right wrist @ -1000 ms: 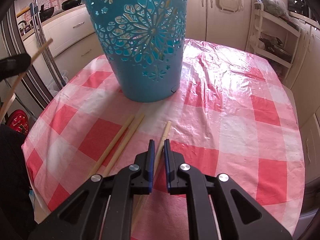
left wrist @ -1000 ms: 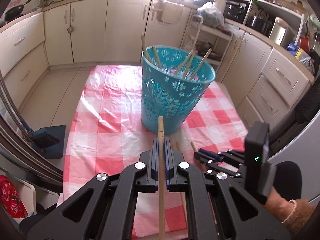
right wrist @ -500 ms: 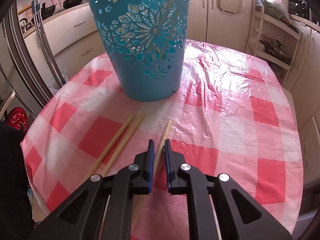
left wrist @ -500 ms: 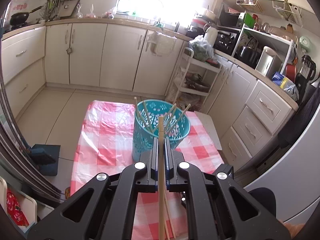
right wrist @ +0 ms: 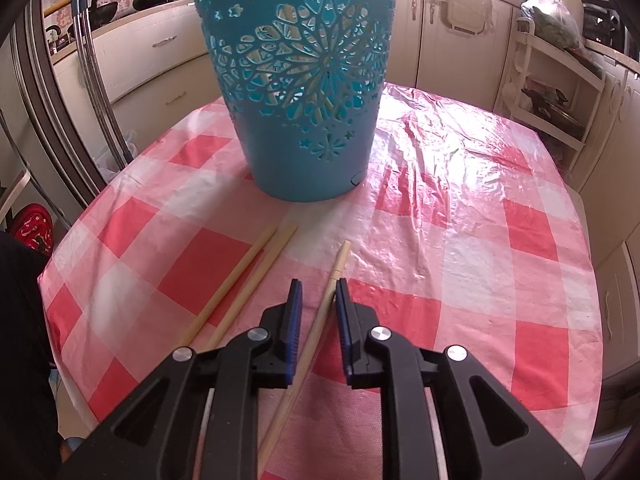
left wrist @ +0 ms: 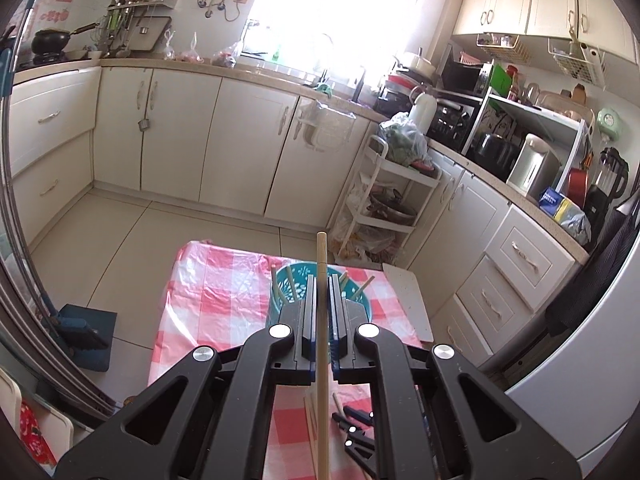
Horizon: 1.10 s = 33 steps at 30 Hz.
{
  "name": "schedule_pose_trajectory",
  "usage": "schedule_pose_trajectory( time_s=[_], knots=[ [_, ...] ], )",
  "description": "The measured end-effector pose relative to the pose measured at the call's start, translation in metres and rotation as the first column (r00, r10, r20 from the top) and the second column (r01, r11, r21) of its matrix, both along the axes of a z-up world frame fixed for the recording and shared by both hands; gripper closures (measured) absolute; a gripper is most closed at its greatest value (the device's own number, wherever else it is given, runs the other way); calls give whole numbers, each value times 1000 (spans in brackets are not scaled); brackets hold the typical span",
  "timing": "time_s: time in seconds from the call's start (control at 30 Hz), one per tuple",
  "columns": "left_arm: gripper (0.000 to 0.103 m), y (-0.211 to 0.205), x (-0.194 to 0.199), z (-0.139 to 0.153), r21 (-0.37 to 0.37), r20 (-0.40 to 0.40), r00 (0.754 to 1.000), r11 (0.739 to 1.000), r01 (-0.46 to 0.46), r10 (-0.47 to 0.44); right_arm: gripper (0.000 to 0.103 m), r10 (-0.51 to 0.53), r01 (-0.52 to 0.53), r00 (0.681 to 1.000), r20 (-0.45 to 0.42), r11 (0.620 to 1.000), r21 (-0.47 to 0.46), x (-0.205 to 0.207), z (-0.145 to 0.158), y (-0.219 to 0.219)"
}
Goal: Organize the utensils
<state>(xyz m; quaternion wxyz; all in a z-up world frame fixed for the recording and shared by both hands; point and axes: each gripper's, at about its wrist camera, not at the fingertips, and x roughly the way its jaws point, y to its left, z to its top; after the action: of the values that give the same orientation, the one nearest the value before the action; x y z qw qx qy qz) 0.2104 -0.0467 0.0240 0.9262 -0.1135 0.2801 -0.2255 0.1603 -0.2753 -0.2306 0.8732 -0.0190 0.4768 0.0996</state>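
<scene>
My left gripper is shut on a wooden chopstick that points forward, high above the table. Below it, partly hidden by the fingers, stands the teal cut-out basket with several chopsticks leaning inside. My right gripper hovers low over the cloth in front of the basket. Its jaws are opening, and a chopstick lies on the cloth between them, close to the right pad and not pressed. Two more chopsticks lie side by side to its left.
The table wears a red-and-white checked plastic cloth with its edges close on the left and right. A white shelf cart stands past the far end. Cream cabinets line the walls, and a dark dustpan sits on the floor at left.
The left gripper has risen with its chopstick, so the basket now looks small and far below. The right gripper stayed put while its jaws widened around the chopstick on the cloth.
</scene>
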Motion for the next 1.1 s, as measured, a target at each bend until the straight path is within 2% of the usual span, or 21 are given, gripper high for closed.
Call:
schedule_pose_trajectory(
  time_s=[0.37, 0.63, 0.9, 1.1],
  knots=[
    [98, 0, 24, 6, -54, 1, 1000, 998, -26, 26, 84, -4, 4, 1000, -6, 1000, 15, 2, -1, -2],
    [98, -21, 60, 15, -70, 40, 998, 996, -54, 56, 78, 0, 0, 1000, -8, 1000, 18, 3, -1, 1],
    [98, -61, 103, 2, -31, 82, 993, 996, -87, 89, 75, 3, -2, 1000, -11, 1000, 26, 4, -1, 1],
    [98, -78, 142, -21, -39, 70, 990, 992, -122, 124, 72, 10, -10, 1000, -13, 1000, 26, 5, -1, 2]
  ],
)
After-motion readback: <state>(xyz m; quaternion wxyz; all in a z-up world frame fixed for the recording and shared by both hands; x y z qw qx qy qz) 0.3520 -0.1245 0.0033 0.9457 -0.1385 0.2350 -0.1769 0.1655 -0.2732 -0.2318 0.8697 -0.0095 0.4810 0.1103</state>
